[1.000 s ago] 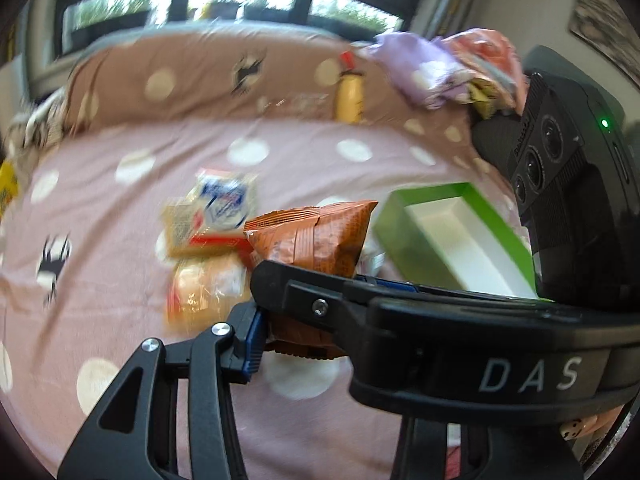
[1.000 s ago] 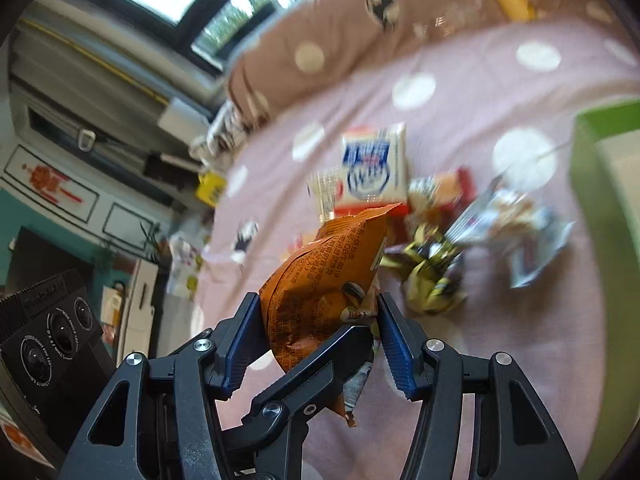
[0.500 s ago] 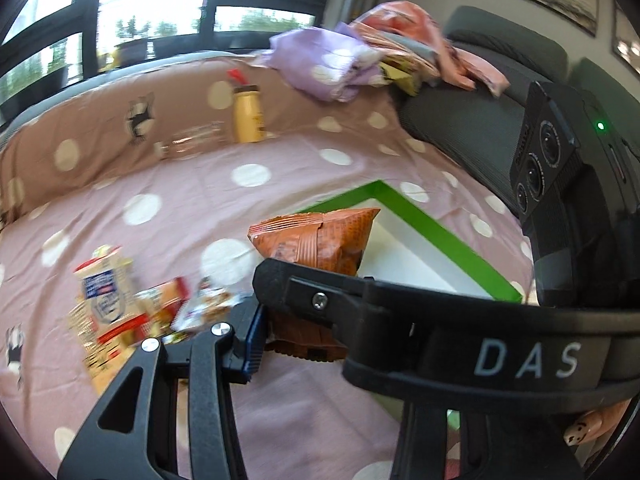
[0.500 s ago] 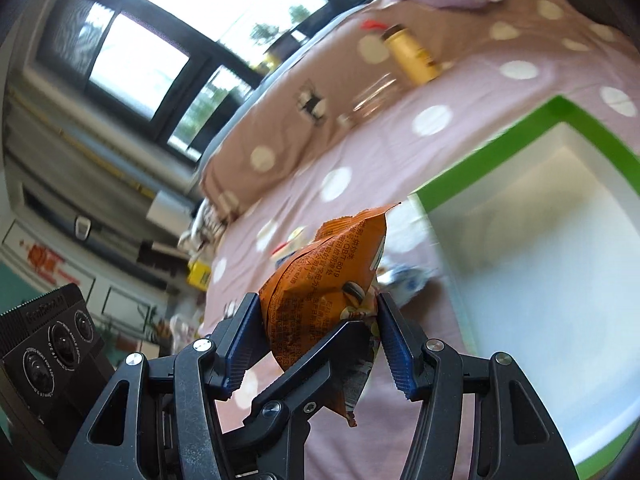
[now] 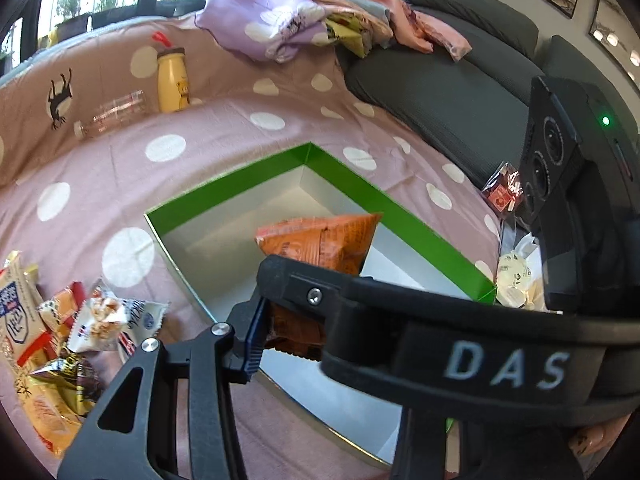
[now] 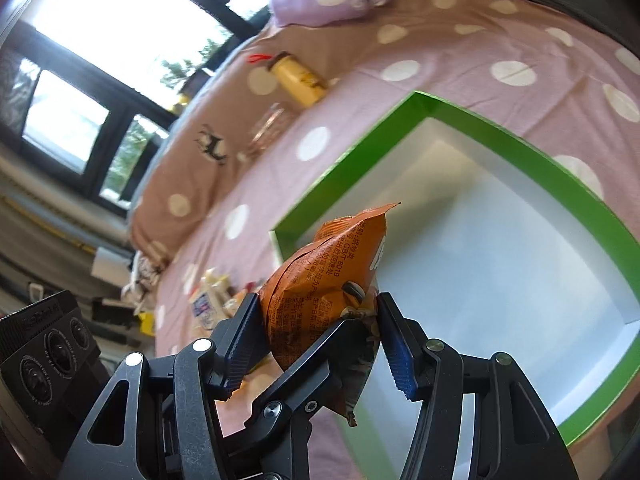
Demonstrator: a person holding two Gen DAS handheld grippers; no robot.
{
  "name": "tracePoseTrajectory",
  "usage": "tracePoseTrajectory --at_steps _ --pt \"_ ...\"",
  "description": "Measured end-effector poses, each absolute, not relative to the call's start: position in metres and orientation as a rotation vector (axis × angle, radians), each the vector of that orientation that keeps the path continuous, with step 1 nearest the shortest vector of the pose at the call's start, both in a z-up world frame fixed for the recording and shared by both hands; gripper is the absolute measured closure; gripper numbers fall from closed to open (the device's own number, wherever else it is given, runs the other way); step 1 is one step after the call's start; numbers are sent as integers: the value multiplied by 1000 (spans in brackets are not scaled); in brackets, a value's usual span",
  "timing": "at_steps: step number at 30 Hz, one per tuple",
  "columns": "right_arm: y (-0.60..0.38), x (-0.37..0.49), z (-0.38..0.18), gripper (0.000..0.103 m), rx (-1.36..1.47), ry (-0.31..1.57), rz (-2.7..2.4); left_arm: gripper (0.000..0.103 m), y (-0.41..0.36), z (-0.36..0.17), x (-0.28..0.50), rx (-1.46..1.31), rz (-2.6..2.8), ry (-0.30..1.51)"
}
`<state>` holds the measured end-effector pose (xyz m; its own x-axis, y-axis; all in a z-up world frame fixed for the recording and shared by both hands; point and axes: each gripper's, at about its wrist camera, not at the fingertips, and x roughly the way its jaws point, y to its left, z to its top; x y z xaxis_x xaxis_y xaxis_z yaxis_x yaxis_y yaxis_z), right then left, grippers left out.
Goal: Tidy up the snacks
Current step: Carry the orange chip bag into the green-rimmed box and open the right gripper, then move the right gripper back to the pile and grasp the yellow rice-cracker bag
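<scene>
Currently a crinkled orange foil snack bag (image 5: 320, 240) is clamped by both grippers at once. In the right wrist view, the right gripper (image 6: 320, 328) is closed on the bag's lower half, one blue ribbed pad (image 6: 394, 354) pressed on each side. A black finger of the left gripper (image 6: 308, 364) is seen crossing in front of the bag. In the left wrist view, the left gripper (image 5: 288, 320) is closed on the same bag, with a blue pad (image 5: 252, 344) against its near side; the far pad is hidden behind the black body of the right gripper (image 5: 460, 344).

The bag is held in the air above the shallow green-walled cardboard box with white inside (image 5: 224, 184), over its near-left part, not touching the floor of the box. Nothing else is seen inside the box (image 6: 560, 172).

The box is set on a pink sheet with white dots (image 5: 120, 168). Left of the box, a heap of loose snack packets (image 5: 60, 320) is seen on the sheet. Beyond the box, a yellow bottle with a red strap (image 5: 172, 80) is leaned against the raised bedding, with a clear plastic bottle (image 5: 112, 114) lying beside it. Right of the box, a small red packet (image 5: 504, 196) and pale wrapped items (image 5: 514, 280) are partly covered by the right gripper. A dark grey sofa (image 5: 460, 88) is seen beyond the box's right side, with a lilac cloth (image 5: 272, 28) piled on top.
</scene>
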<state>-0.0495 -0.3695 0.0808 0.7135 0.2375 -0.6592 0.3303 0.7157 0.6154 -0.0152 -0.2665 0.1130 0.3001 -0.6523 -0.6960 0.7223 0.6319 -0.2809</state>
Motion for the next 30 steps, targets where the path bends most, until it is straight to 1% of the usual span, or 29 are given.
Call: tracePoseTrajectory --at_steps 3,5,7,8,9,11,13,17,19,24,25,30 --pt "-373 -48 76 43 765 818 -126 58 -267 110 -15 94 -896 882" --pt "-375 -49 75 36 761 816 -140 54 -263 110 -16 89 -890 884" --pt "-375 -52 77 24 750 805 -160 39 -255 112 -15 83 -859 876" --pt "-375 -53 79 19 739 796 -173 35 -252 113 -15 79 -852 873" --pt "-374 -55 81 18 729 786 -182 29 -246 115 -14 68 -847 869" --pt "-373 -56 84 16 717 777 -195 26 -234 119 -13 38 -835 859" --pt "-369 -56 86 16 699 778 -203 18 -221 123 -13 19 -805 848" --pt "-357 -53 94 16 644 762 -190 16 -184 129 -13 9 -703 817" --pt "-347 -54 99 16 614 745 -179 11 -160 129 -11 -1 -631 818" --pt "-318 -47 108 16 512 745 -168 11 -101 128 -12 -63 -481 793" --pt "-311 -46 109 16 490 747 -173 10 -85 127 -13 -75 -453 793" --pt "-278 -37 110 16 423 770 -104 9 -26 111 -10 -144 -284 838"
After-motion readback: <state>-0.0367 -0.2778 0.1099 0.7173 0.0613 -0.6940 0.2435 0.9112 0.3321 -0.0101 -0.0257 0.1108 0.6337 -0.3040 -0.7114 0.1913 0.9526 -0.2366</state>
